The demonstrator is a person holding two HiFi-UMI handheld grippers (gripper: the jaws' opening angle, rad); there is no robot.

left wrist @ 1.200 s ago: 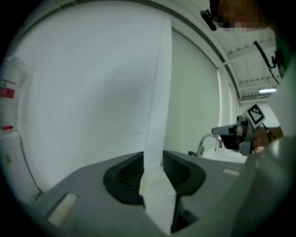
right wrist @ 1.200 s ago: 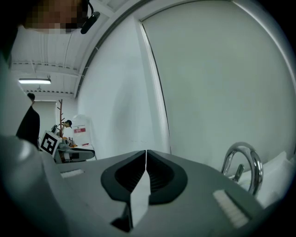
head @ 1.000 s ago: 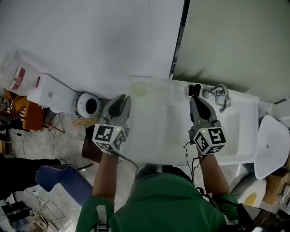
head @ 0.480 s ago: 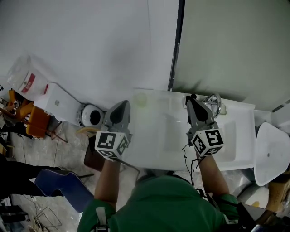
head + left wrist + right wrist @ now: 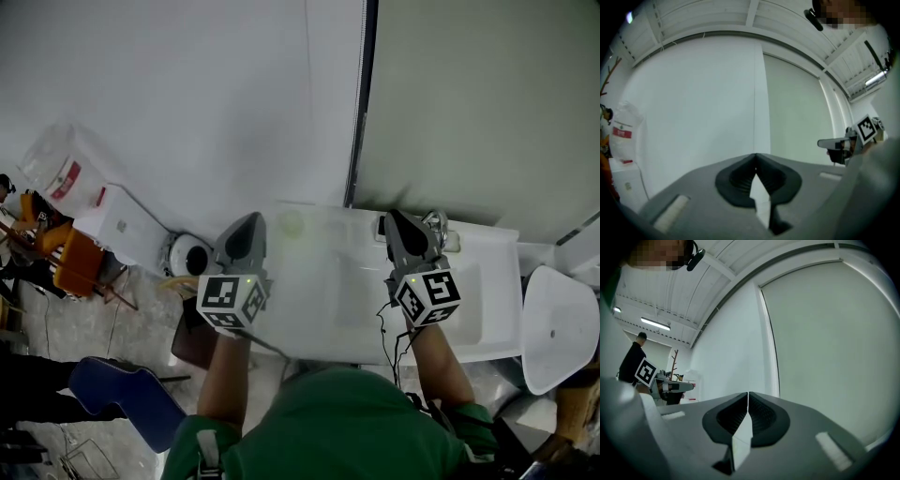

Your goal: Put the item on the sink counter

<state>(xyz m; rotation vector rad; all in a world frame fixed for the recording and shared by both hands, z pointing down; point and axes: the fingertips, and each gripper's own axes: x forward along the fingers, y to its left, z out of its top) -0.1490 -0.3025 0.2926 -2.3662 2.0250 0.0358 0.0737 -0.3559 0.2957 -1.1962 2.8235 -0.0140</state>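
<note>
The white sink [image 5: 469, 309] stands against the wall, with a chrome faucet [image 5: 439, 225] at its back right. A pale round thing [image 5: 292, 223] lies on the sink counter's back left corner. My left gripper [image 5: 246, 223] hovers over the sink's left edge, shut with nothing between its jaws [image 5: 755, 154]. My right gripper [image 5: 396, 218] hovers just left of the faucet, also shut and empty [image 5: 748, 393]. Both gripper views look up at the wall and ceiling. Each shows the other gripper off to the side.
A white basin-shaped fixture [image 5: 553, 314] stands right of the sink. Left of the sink are a white box [image 5: 122, 225], a round white object [image 5: 192, 255], an orange chair [image 5: 70, 267], a plastic bag [image 5: 61, 169] and a blue chair [image 5: 131, 389]. A person [image 5: 633, 363] stands far off.
The left jaws have closed from a small gap. Both grippers and the sink sit lower in the head view, which now shows more wall.
</note>
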